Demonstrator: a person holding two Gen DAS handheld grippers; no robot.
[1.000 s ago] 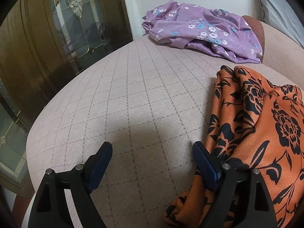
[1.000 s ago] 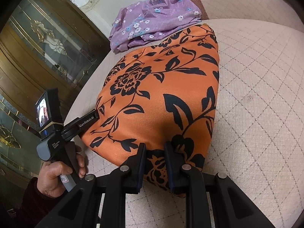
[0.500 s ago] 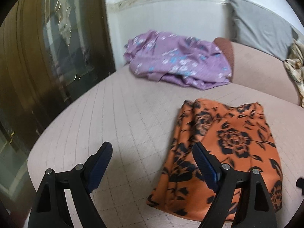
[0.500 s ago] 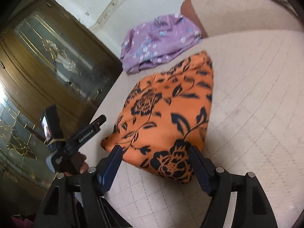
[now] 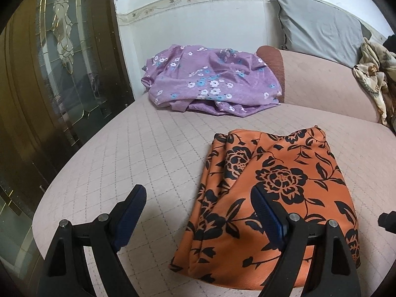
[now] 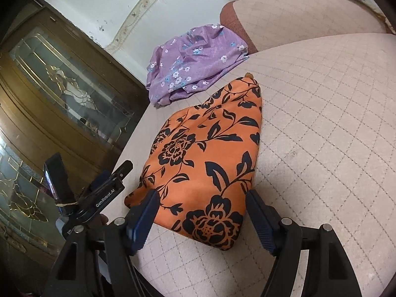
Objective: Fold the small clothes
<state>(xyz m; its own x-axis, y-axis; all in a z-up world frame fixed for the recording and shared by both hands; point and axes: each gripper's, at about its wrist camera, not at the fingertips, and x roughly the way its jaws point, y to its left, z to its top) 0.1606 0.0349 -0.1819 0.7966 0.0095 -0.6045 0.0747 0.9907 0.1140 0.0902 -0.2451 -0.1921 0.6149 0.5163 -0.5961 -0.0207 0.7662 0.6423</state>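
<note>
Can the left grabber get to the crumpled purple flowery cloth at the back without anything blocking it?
Probably yes. The left gripper is open, holding nothing, and only bare quilted beige cushion lies between it and the crumpled purple flowered cloth. The folded orange cloth with black flowers sits off to its right.

Orange black-flowered garment (image 5: 279, 190), purple floral cloth (image 5: 210, 84)

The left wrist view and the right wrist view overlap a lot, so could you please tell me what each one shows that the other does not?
Only the left wrist view shows the grey cushion whole and the open left gripper from behind. Only the right wrist view shows the left gripper's handle, the hand that holds it, and the open right gripper. Both show the folded orange cloth with black flowers, the crumpled purple floral garment, the beige quilted cushion surface and the brown glazed door.
</note>
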